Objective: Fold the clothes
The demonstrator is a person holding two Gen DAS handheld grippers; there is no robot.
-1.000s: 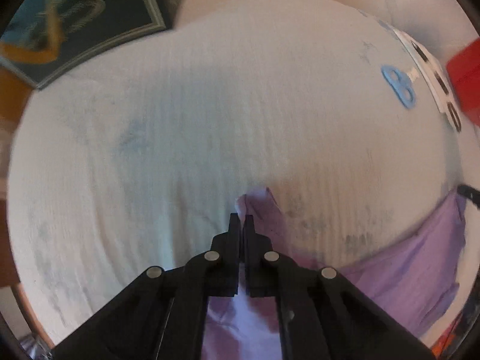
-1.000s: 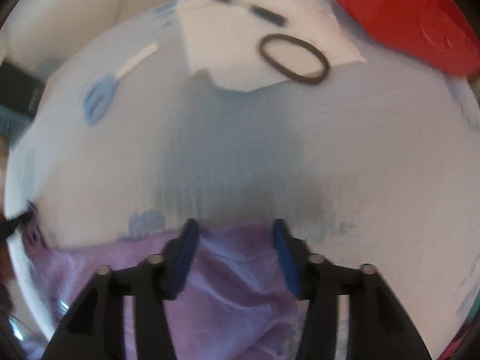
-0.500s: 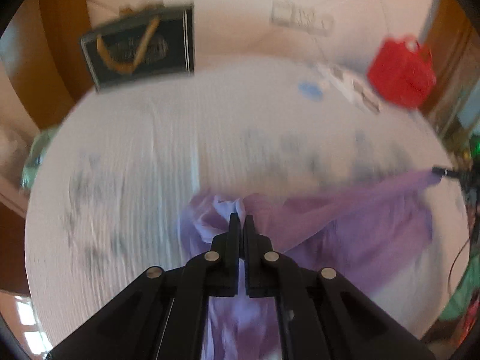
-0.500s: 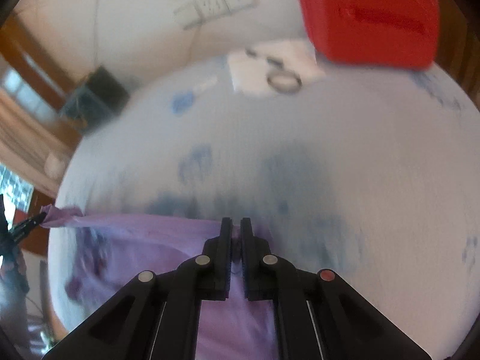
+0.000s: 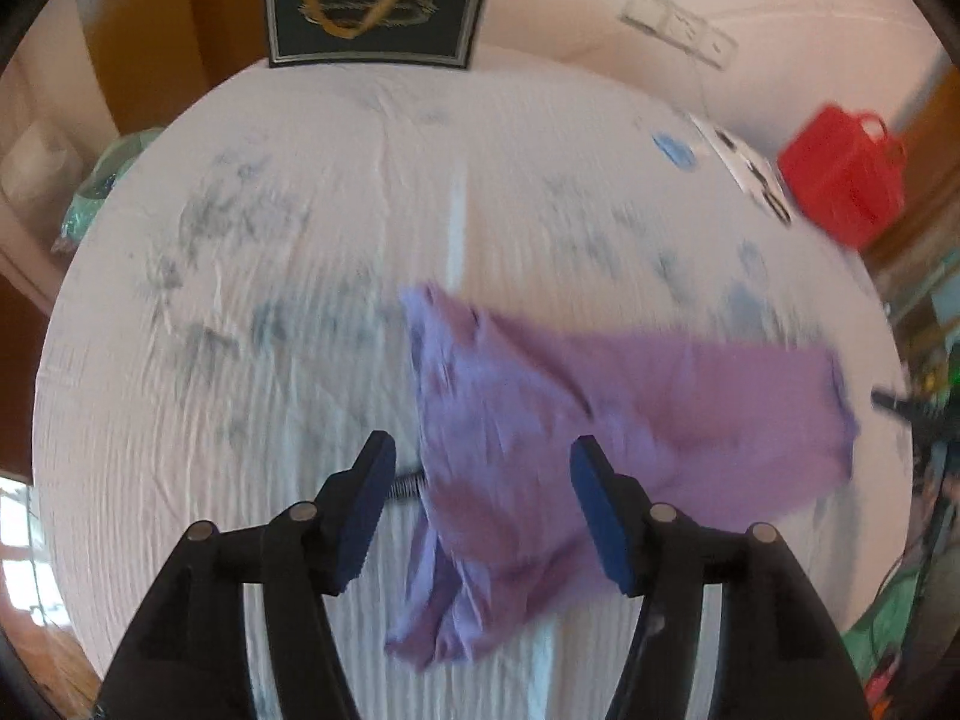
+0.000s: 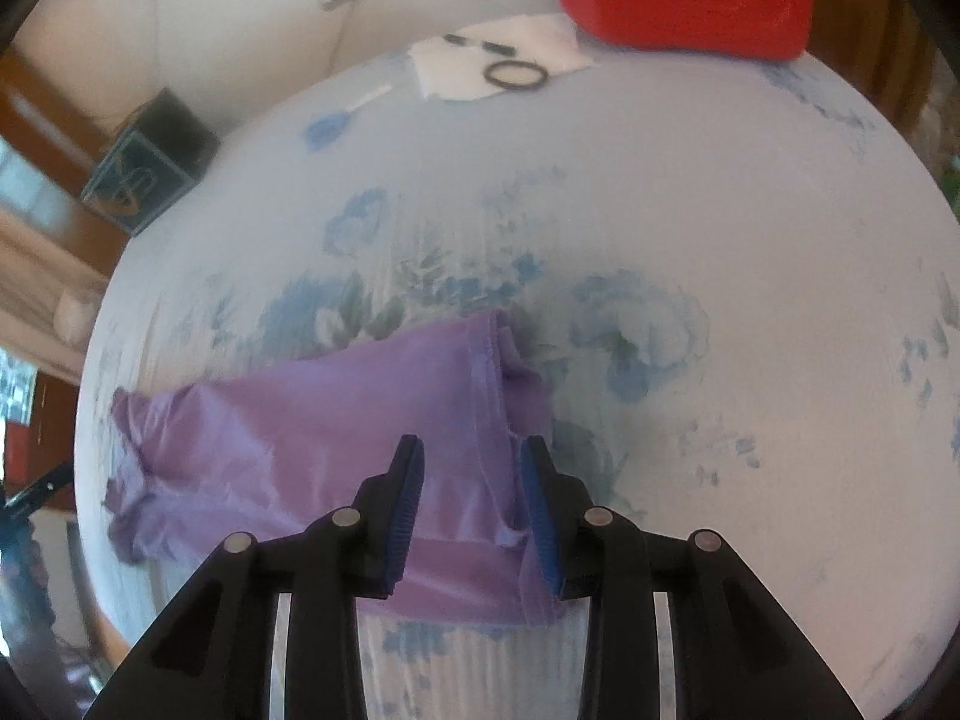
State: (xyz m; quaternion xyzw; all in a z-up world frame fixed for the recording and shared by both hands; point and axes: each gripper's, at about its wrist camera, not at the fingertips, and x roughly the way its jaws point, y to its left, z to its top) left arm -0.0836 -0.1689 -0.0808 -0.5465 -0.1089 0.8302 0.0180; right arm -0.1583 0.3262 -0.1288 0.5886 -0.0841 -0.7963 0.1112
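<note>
Jaws just opened on both: left gripper (image 5: pixel 480 468) wide, right gripper (image 6: pixel 471 468) narrower, neither pinching. Purple garment (image 6: pixel 336 420) dropped on floral bedsheet (image 6: pixel 720 210), one fold apparently laid, still rumpled; further folds and smoothing remain.

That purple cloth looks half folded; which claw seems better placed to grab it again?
Probably the right claw: the purple cloth's folded edge lies between its open fingers. The left claw stands wider, over looser cloth.
</note>
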